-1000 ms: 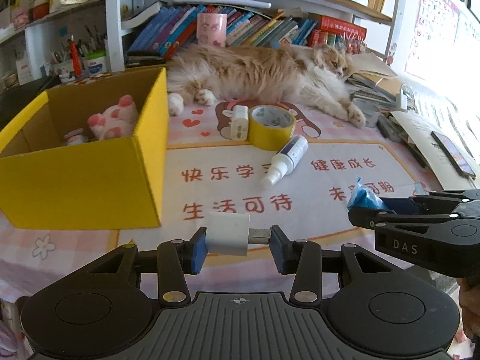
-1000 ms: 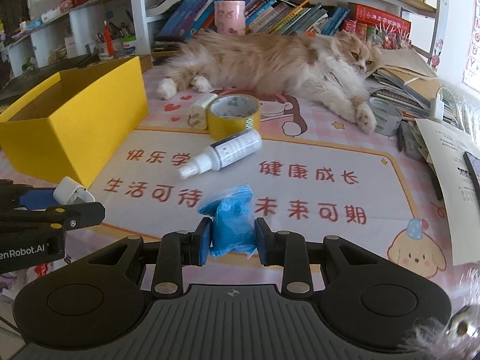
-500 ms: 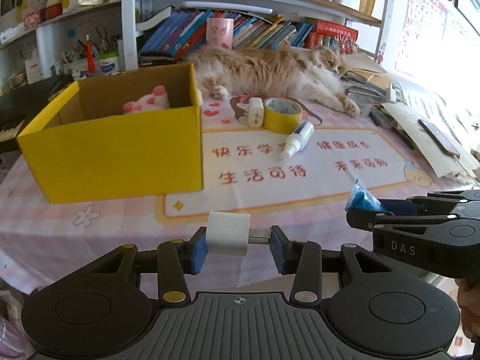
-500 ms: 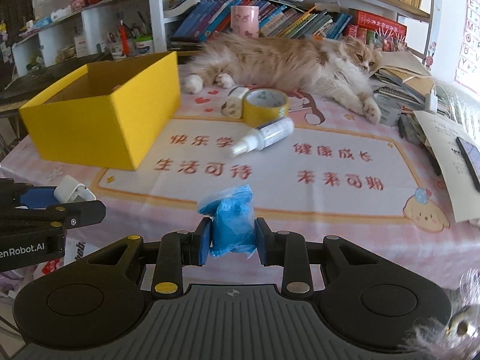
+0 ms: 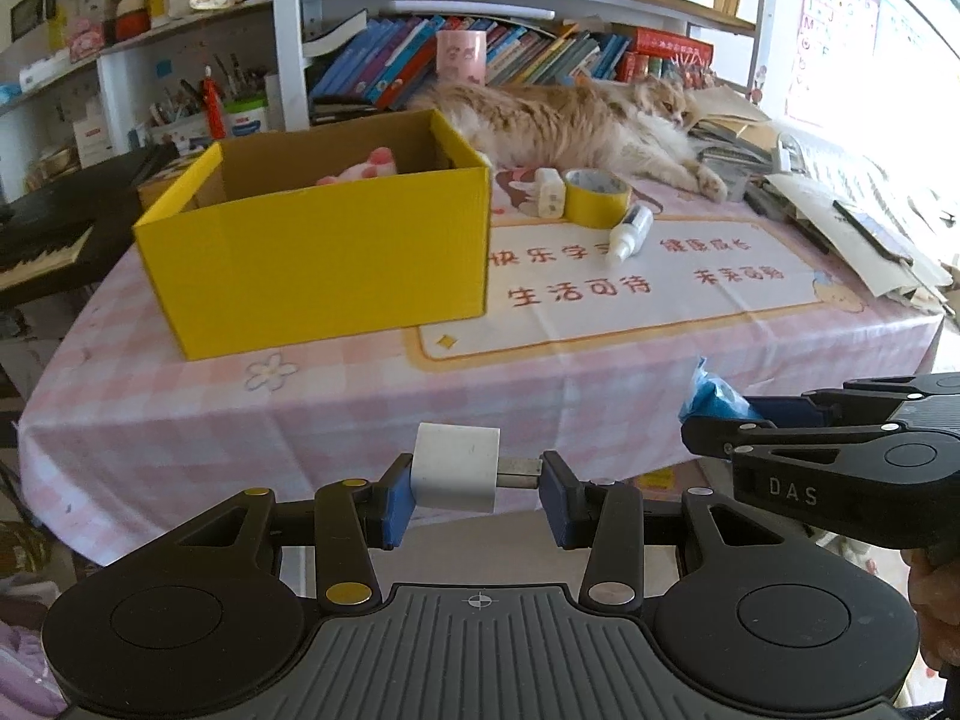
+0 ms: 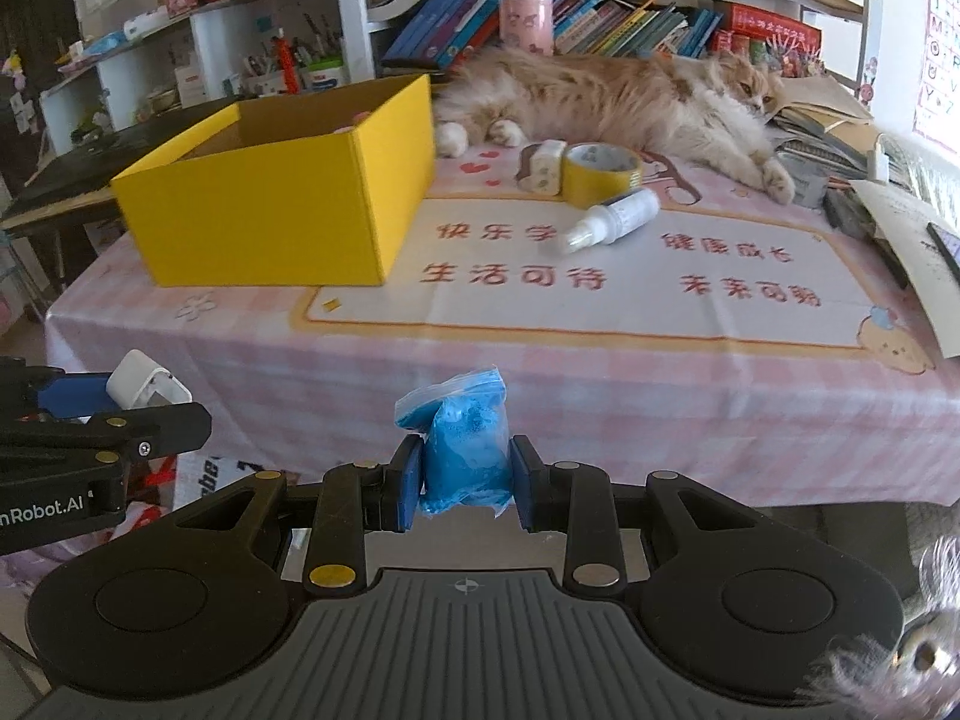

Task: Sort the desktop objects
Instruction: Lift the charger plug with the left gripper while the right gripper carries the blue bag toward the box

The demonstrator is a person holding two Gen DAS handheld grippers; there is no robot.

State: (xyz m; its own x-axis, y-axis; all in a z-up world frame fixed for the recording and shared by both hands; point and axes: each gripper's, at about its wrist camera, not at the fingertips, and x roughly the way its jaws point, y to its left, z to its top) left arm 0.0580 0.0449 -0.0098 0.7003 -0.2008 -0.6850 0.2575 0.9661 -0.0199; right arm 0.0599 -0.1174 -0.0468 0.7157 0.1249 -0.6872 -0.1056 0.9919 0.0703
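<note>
- Yellow box (image 5: 312, 258): set on the table (image 5: 150, 420), well beyond both grippers.
- Left gripper (image 5: 477, 495): jaws clamped on a white charger (image 5: 456, 468), held crosswise between the pads.
- Right gripper (image 6: 462, 480): jaws clamped on a blue bag (image 6: 465, 450), upright between the pads.
</note>
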